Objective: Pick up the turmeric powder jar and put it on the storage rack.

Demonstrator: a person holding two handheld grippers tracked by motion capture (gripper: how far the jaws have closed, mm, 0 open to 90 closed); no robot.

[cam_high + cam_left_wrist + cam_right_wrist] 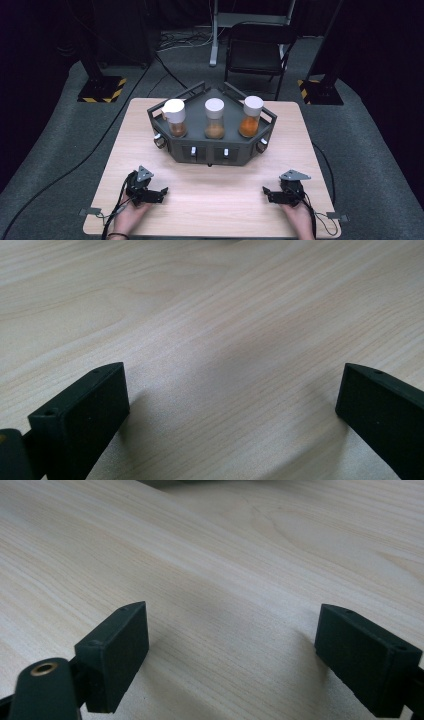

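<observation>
Three clear jars with white lids and orange-brown powder stand in a dark angular rack [212, 150] at the table's far middle: a left jar [175, 118], a middle jar [214, 118] and a right jar [251, 116]. My left gripper [162, 193] rests on the wood near the front left, held by a hand, jaws pointing right. In the left gripper view its gripper [232, 392] stands open over bare wood. My right gripper [266, 192] lies at the front right, jaws pointing left. In the right gripper view its gripper [232, 630] is open with nothing between the pads.
The light wooden table [210, 205] has bare room between the two grippers and the rack. Small knobs stick out of the rack's front face. A black chair [257, 52] and stand bases with yellow-black stripes sit on the grey floor behind the table. Cables trail off the front corners.
</observation>
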